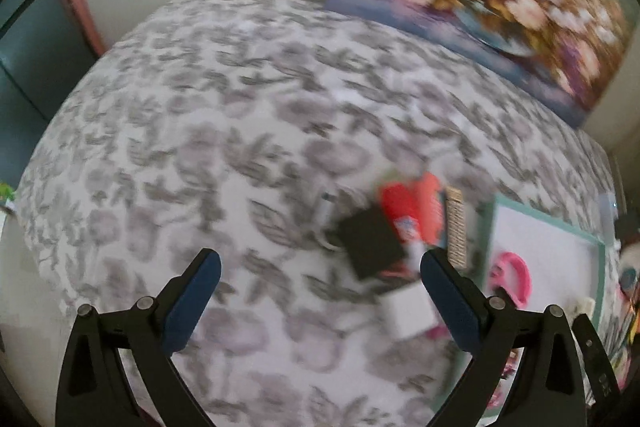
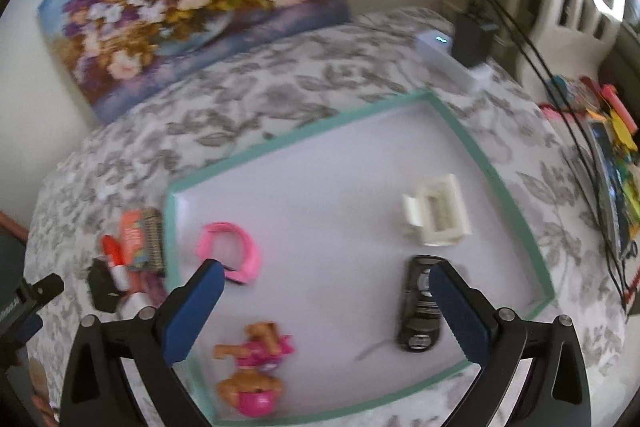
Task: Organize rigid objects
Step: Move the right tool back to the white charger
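Note:
A white tray with a teal rim (image 2: 476, 143) lies on the flowered cloth. On it rest a pink bracelet-like ring (image 2: 232, 255), a white plastic box (image 2: 438, 213), a black toy car (image 2: 418, 303) and a small doll in pink (image 2: 252, 367). My right gripper (image 2: 322, 285) hangs open above the tray with nothing between its fingers. Left of the tray lie a red tube (image 2: 114, 259), an orange card (image 2: 134, 237) and a black square piece (image 2: 102, 285). My left gripper (image 1: 320, 273) is open and empty over the cloth, with the black piece (image 1: 370, 243) and red tube (image 1: 400, 207) ahead of it to the right.
A flower painting (image 2: 192, 3) leans on the wall behind the table. A white device (image 2: 444, 57) and a black box with cables (image 2: 474, 35) stand at the far right corner. Colourful stationery (image 2: 616, 147) lies along the right edge. The teal rim (image 1: 548, 219) shows in the left view.

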A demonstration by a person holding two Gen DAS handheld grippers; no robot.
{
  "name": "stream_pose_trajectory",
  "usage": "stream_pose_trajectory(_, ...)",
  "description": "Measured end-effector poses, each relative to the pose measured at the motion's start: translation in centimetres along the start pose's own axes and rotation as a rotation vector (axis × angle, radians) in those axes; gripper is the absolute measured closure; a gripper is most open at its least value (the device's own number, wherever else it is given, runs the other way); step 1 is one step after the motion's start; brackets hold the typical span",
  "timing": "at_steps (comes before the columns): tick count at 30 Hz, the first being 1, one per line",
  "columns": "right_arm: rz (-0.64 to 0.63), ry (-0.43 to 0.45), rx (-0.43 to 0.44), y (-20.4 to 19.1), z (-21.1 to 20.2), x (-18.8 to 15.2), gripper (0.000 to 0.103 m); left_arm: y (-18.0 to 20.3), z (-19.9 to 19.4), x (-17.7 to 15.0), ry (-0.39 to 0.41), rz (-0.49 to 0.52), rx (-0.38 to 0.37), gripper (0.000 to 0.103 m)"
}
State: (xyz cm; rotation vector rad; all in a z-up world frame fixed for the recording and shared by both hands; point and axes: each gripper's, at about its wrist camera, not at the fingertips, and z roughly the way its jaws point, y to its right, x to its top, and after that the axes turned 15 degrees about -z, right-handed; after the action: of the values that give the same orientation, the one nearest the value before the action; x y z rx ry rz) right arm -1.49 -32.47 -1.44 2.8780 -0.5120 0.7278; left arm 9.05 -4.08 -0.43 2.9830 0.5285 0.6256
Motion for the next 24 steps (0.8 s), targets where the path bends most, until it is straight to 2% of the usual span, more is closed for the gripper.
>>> stream_pose_trajectory(3, -0.042, 0.013, 0.043, -2.3, 0.0, 0.2, 0.0, -2.0, 0.2, 1.2, 0.007, -0.032, 0.029, 0.003)
stream_pose_trajectory(12, -0.228, -0.008, 0.152, -10.1, 1.3, 0.1, 0.0, -5.0, 1.0, 2.7, -0.014, -0.087, 0.035, 0.003)
stream_pose_trajectory(24, -0.32, -0.079, 0.181, -15.2, 4.3, -0.2, 0.0, -5.4, 5.6, 2.5, -0.133, -0.092, 0.079, 0.003)
